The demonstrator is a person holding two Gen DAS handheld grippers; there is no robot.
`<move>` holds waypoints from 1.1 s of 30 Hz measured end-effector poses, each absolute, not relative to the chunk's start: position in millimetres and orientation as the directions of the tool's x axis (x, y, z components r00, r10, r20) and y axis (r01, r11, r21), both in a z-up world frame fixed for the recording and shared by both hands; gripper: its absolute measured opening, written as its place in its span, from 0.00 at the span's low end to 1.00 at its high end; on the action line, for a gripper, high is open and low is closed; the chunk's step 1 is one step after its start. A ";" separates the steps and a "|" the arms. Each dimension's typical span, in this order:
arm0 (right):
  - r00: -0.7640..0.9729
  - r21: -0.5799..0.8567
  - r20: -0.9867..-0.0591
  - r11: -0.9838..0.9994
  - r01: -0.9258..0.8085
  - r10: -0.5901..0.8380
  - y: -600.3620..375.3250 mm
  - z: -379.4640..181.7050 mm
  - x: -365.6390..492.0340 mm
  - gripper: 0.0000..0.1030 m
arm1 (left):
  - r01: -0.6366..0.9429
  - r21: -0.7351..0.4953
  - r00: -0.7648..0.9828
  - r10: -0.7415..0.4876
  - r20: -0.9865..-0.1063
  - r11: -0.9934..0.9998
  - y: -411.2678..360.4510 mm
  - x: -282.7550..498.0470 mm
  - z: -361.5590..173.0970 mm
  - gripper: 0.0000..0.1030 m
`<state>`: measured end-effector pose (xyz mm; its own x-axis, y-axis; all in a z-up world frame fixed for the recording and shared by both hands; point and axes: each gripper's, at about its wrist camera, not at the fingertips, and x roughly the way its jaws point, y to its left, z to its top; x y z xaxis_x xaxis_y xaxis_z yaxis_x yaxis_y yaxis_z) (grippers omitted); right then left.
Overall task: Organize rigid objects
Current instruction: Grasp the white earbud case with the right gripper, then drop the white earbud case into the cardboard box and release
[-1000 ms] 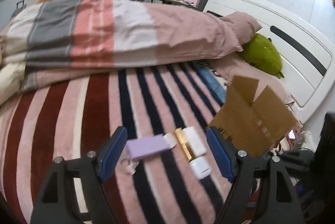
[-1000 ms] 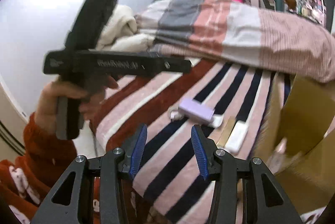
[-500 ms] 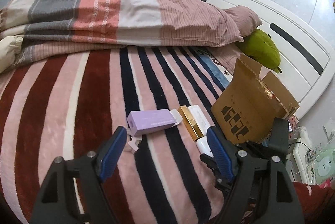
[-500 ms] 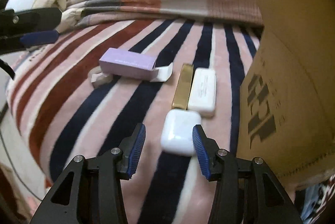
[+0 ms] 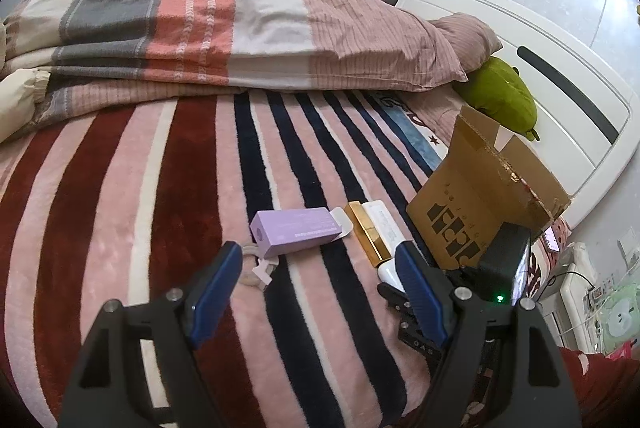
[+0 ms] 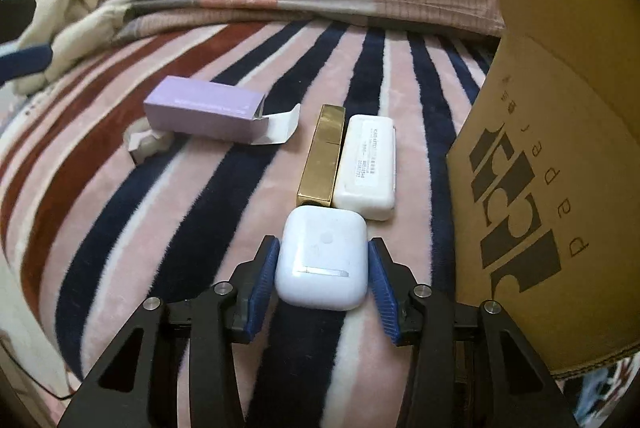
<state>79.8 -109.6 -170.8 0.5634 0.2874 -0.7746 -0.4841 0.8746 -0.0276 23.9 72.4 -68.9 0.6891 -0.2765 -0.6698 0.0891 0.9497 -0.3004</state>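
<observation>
A white earbud case (image 6: 322,264) lies on the striped blanket (image 6: 192,196). My right gripper (image 6: 322,256) straddles it; its jaws are closing and the blue pads (image 6: 262,288) touch its two sides. Just beyond lie a gold box (image 6: 322,160) and a white flat case (image 6: 368,164) side by side. Further left is a purple carton (image 6: 204,112) with an open flap. My left gripper (image 5: 316,292) hovers open over the blanket, just short of the purple carton (image 5: 296,230), holding nothing. An open cardboard box (image 5: 480,212) stands to the right.
A small pale crumpled scrap (image 5: 256,270) lies beside the purple carton. A folded quilt (image 5: 224,28) fills the far side of the bed. A green plush toy (image 5: 504,100) rests against the white headboard (image 5: 560,108). The cardboard box wall (image 6: 540,188) stands close on the right.
My right gripper swung down from facing the other hand's gripper and came in over the white earbud case, which now sits between its pads. The left gripper sank slightly towards the blanket.
</observation>
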 end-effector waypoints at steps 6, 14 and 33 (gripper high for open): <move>0.480 0.071 -0.751 0.778 -0.624 0.453 -95.5 -163.6 63.7 0.39 | 0.115 -0.353 0.666 -0.336 -0.667 0.929 74.3 27.1 -75.3 0.74; 0.435 0.085 -0.632 0.616 -0.783 0.641 -69.4 -88.9 40.7 0.39 | 0.227 -0.509 0.598 -0.532 -0.600 0.830 69.7 27.8 -67.8 0.74; 0.591 0.032 -0.488 0.690 -0.723 0.642 -178.4 4.7 75.1 0.38 | 0.439 -0.443 0.528 -0.623 -0.577 0.782 -54.8 93.0 21.6 0.24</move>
